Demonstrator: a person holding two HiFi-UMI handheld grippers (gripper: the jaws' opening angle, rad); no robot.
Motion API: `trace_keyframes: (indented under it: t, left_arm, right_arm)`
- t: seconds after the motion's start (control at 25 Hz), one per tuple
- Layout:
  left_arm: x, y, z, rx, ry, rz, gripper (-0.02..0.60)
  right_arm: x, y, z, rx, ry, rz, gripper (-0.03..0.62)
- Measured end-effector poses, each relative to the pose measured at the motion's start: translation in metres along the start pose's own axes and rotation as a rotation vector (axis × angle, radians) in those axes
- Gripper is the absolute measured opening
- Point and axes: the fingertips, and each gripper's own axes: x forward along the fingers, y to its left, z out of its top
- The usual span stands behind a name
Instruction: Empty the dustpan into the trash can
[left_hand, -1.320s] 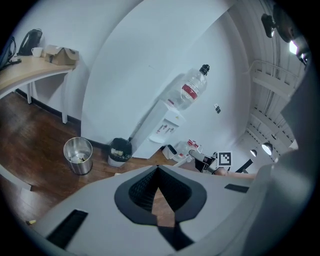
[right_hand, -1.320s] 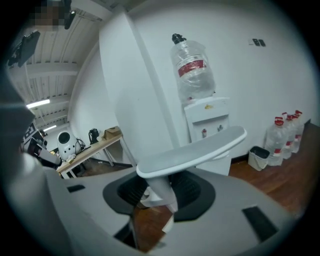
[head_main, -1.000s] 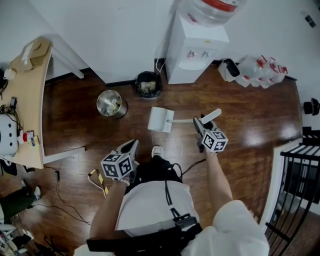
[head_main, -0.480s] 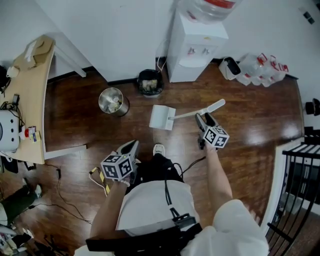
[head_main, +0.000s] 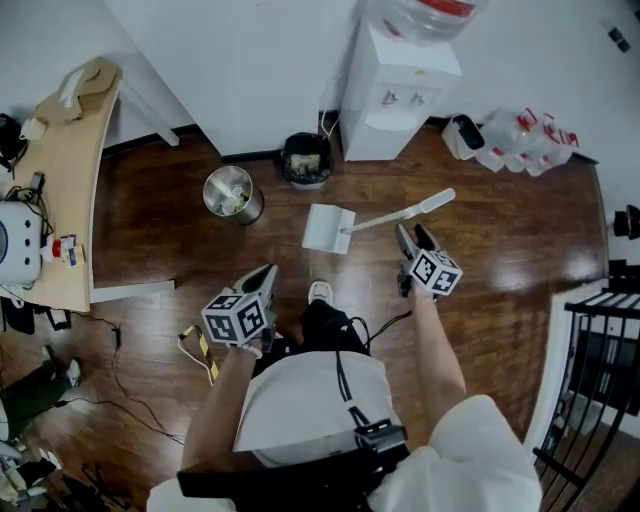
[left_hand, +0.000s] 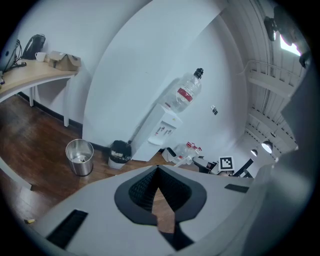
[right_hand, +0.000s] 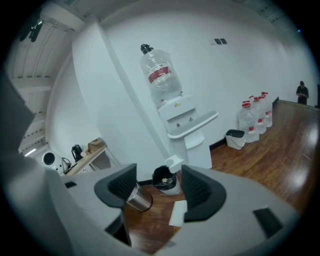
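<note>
Head view, with both gripper views. The dustpan (head_main: 327, 228) sits with its white pan on the wooden floor (head_main: 150, 235), at about 12 o'clock from the person. Its handle (head_main: 395, 215) defines the long axis, running from the pan at 8 o'clock to the flattened grip end at 2 o'clock. The right gripper (head_main: 413, 237) is by far the nearer of the two. It lies just beside the grip end, which stands at roughly 1 o'clock from its fingertips. Its jaws are spread wide and press on nothing; in the right gripper view the handle tip shows in the gap between the pads, apart from both. The left gripper (head_main: 262, 282) is held low at 7 o'clock from the pan, well apart from it, with its jaws drawn together on nothing. Two receptacles stand by the wall: a steel can (head_main: 232, 192) at 10 o'clock from the pan and a black-lined bin (head_main: 306, 160) at 11 o'clock, both near the pan's far end. Which one serves as the trash can cannot be told. By judgement, the next grasp falls to the right gripper, which must close across the handle's long axis.
</note>
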Motion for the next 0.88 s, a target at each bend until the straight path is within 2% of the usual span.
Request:
trace_keyframes:
  t: [0.24, 0.4, 0.48, 0.52, 0.6, 0.76, 0.88]
  left_arm:
    - [-0.012, 0.001, 0.016, 0.082, -0.047, -0.032, -0.005]
    - [-0.032, -0.021, 0.01, 0.174, -0.047, -0.101, -0.005]
    - [-0.049, -0.025, 0.002, 0.192, -0.049, -0.125, -0.005]
    - [-0.058, -0.026, -0.004, 0.193, -0.05, -0.132, -0.005]
    - [-0.076, -0.024, -0.015, 0.189, -0.053, -0.138, -0.005]
    - [-0.117, -0.012, -0.037, 0.192, -0.057, -0.124, -0.005]
    - [-0.151, -0.005, -0.049, 0.189, -0.091, -0.098, -0.005]
  right_arm:
    - [-0.005, 0.088, -0.007, -0.109, 0.023, 0.023, 0.308]
    - [-0.037, 0.153, -0.027, -0.126, 0.064, -0.011, 0.307]
    - [-0.06, 0.192, -0.038, -0.145, 0.069, 0.005, 0.299]
    - [-0.072, 0.211, -0.043, -0.151, 0.061, 0.025, 0.268]
    - [-0.097, 0.246, -0.051, -0.155, 0.044, 0.065, 0.156]
    - [-0.13, 0.304, -0.074, -0.194, 0.048, 0.096, 0.001]
    - [-0.145, 0.35, -0.089, -0.238, 0.058, 0.159, -0.002]
